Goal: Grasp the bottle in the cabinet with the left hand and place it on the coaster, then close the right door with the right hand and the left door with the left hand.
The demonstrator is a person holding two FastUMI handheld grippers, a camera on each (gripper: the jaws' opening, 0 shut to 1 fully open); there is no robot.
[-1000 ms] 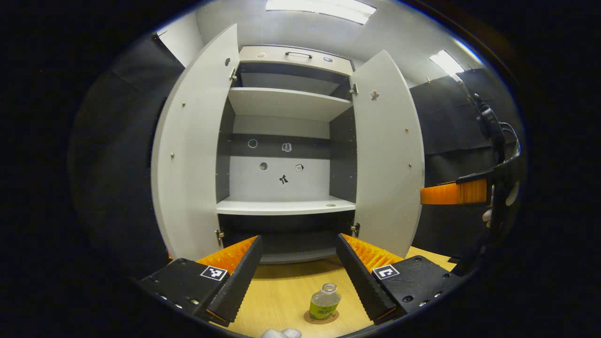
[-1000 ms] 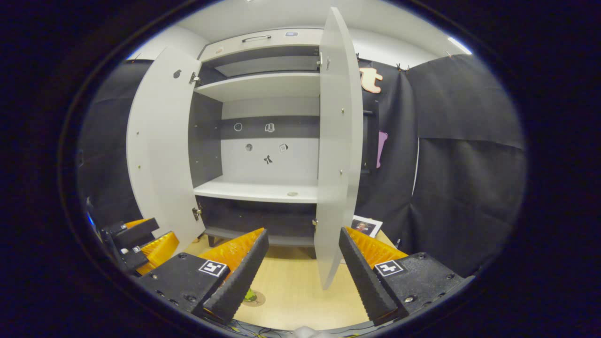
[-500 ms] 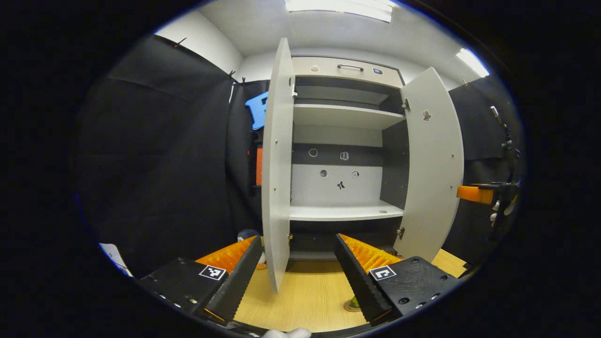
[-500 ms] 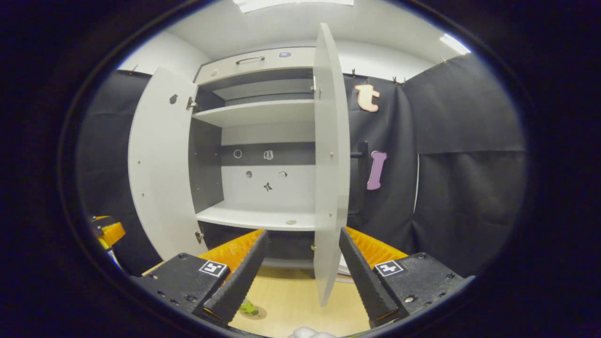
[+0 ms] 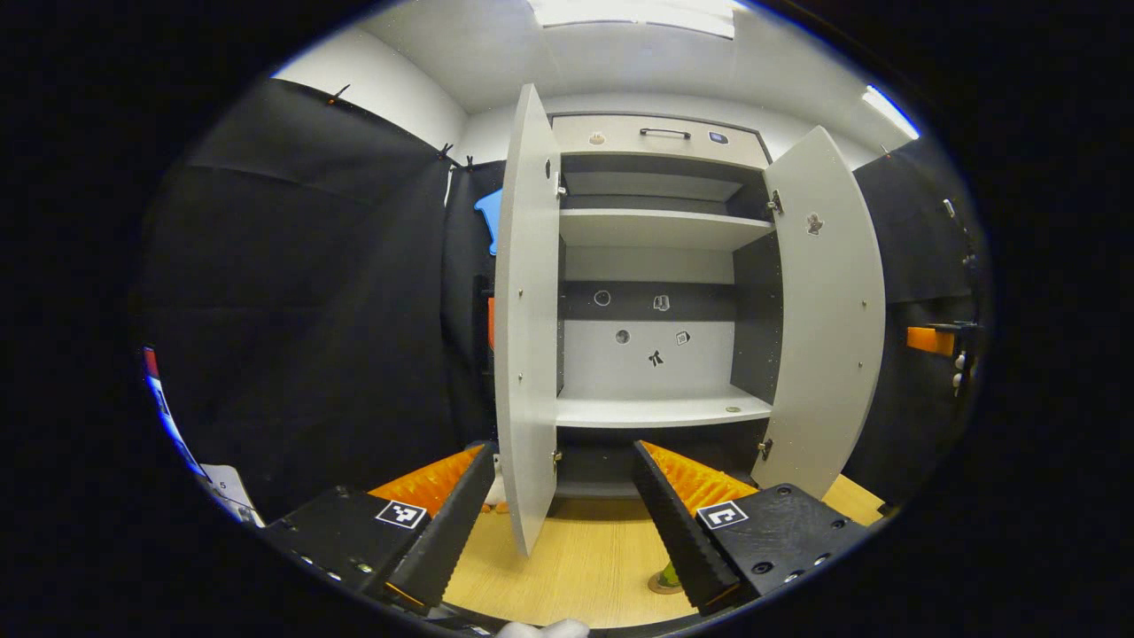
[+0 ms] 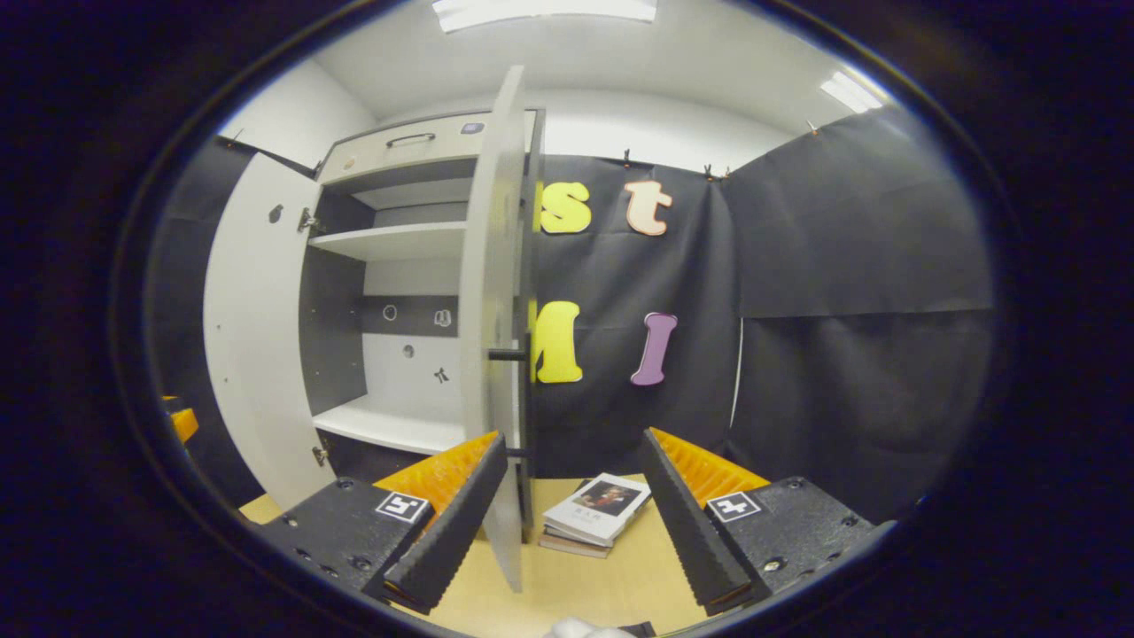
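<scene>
The grey cabinet (image 5: 656,410) stands with both doors open and bare shelves. In the left gripper view the left door (image 5: 524,337) is edge-on between the fingers of my open left gripper (image 5: 560,532), and the right door (image 5: 828,310) is swung out. A sliver of the green-labelled bottle (image 5: 671,571) on its round coaster (image 5: 657,583) peeks from behind my right finger. In the right gripper view the right door (image 6: 489,292) is edge-on with its dark handle (image 6: 508,354) toward me, just left of my open right gripper (image 6: 567,532). The left door (image 6: 252,337) is beyond it.
A small stack of books (image 6: 598,514) lies on the wooden table (image 6: 585,576) to the right of the right door. Black cloth walls close in both sides. An orange finger (image 5: 930,340) of the other gripper shows at the far right of the left gripper view.
The right gripper has swung to the right, so the right door now sits left of centre with its handle and the books in sight. The left gripper has shifted only slightly. Both doors stay open.
</scene>
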